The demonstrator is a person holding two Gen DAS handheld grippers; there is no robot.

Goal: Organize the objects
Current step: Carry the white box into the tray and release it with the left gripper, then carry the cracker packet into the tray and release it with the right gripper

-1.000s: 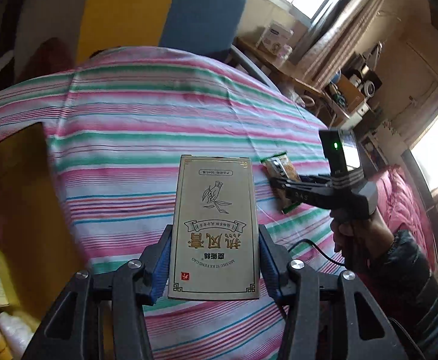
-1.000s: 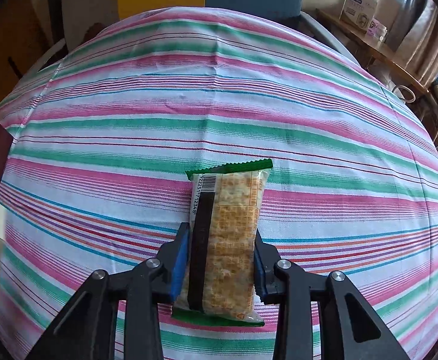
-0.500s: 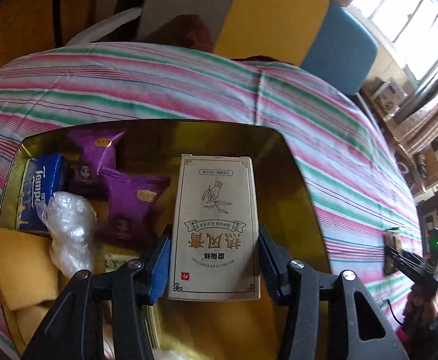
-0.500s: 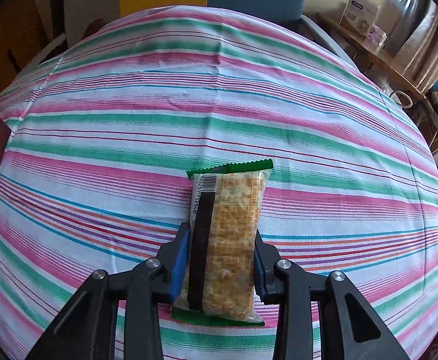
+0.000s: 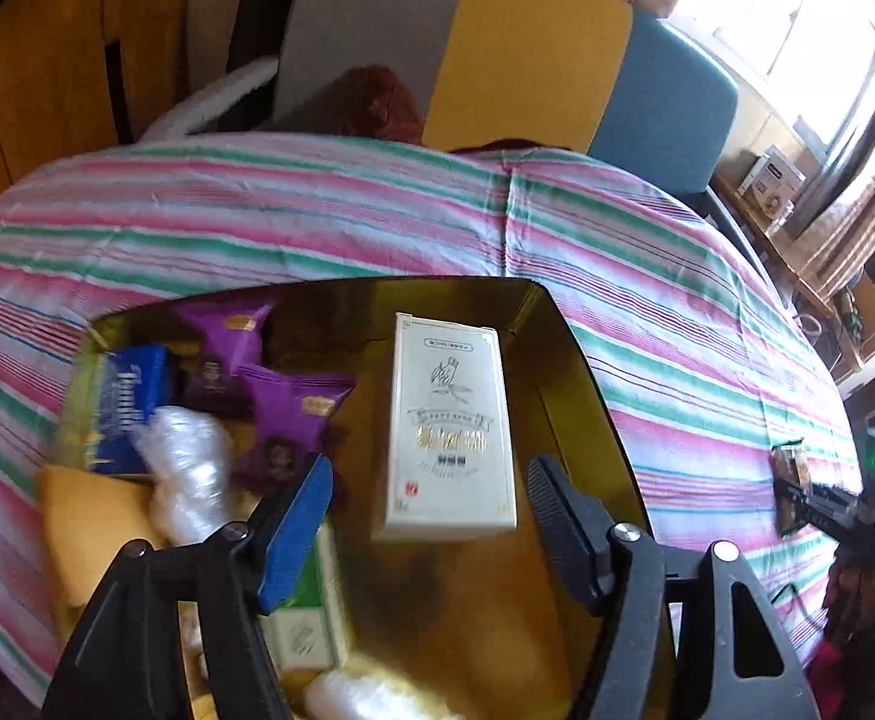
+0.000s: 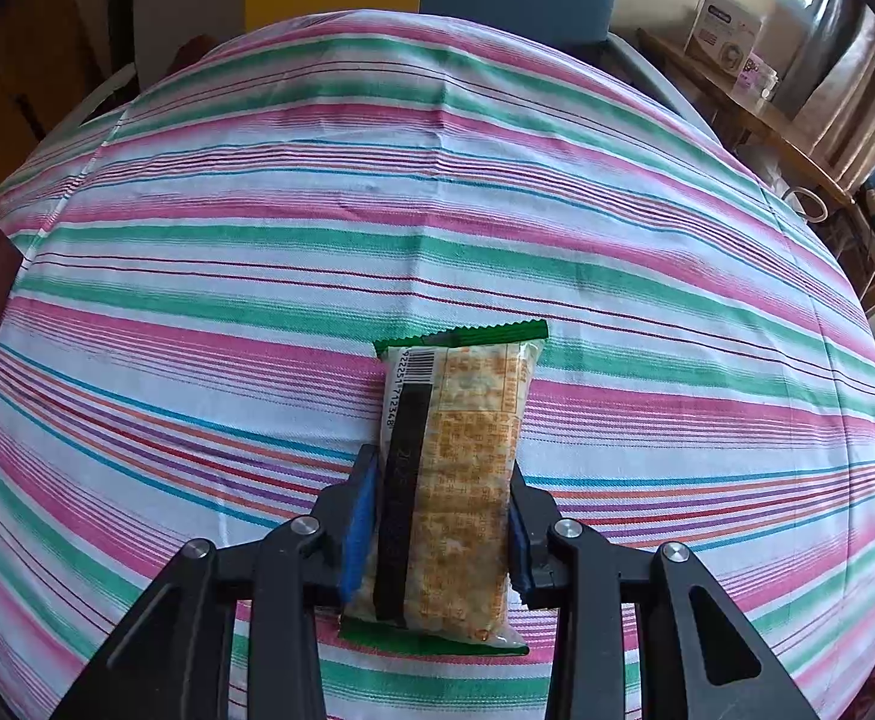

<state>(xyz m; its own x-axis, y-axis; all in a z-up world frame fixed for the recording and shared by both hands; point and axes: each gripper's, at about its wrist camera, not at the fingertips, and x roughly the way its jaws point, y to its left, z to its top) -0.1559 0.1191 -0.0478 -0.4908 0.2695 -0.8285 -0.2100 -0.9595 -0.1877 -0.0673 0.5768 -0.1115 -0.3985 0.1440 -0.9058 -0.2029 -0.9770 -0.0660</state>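
The left gripper [image 5: 428,510] has just let go; its jaws have been opening and now stand wide apart, and the white box [image 5: 451,433] that was pinched between them a second ago sits free just ahead, inside the gold tray [image 5: 563,360] beside the purple packets [image 5: 293,402]; so that one looks put away; the right gripper [image 6: 437,516] stays squeezed on the cracker pack [image 6: 455,480] over the striped cloth [image 6: 377,180], probably next for the tray.

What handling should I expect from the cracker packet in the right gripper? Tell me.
The cracker packet probably crushes easily, since stacked crackers show through its thin film. It looks light. Its glossy wrap may slip, though the right gripper holds it across its width.
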